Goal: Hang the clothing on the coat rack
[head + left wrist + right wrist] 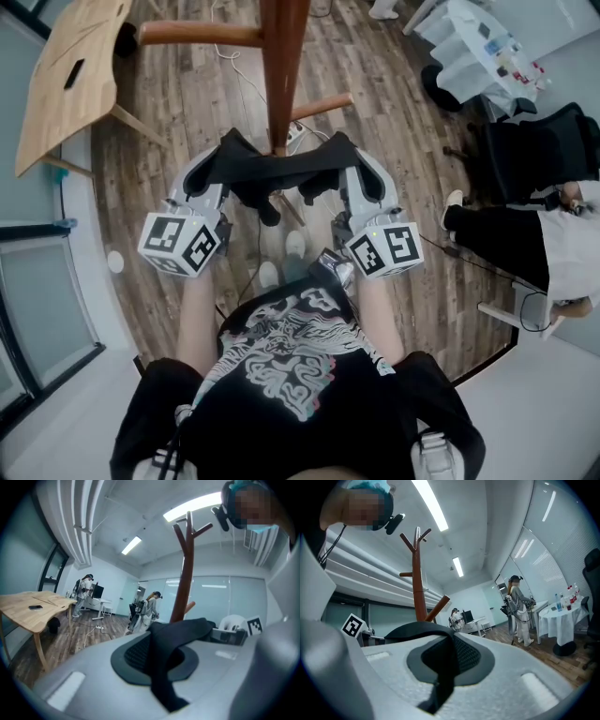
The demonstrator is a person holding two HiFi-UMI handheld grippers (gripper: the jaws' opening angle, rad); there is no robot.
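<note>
A black garment hangs stretched between my two grippers, just in front of the brown wooden coat rack pole. My left gripper is shut on the garment's left end, and my right gripper is shut on its right end. In the left gripper view the black cloth lies pinched across the dark pad, with the rack rising beyond it. The right gripper view shows the cloth pinched the same way, and the rack with its forked top behind. One peg points left, another peg points right.
A light wooden table stands at the far left. At the right are a seated person, a black office chair and a table with a white cloth. A white cable runs over the wood floor by the rack's base.
</note>
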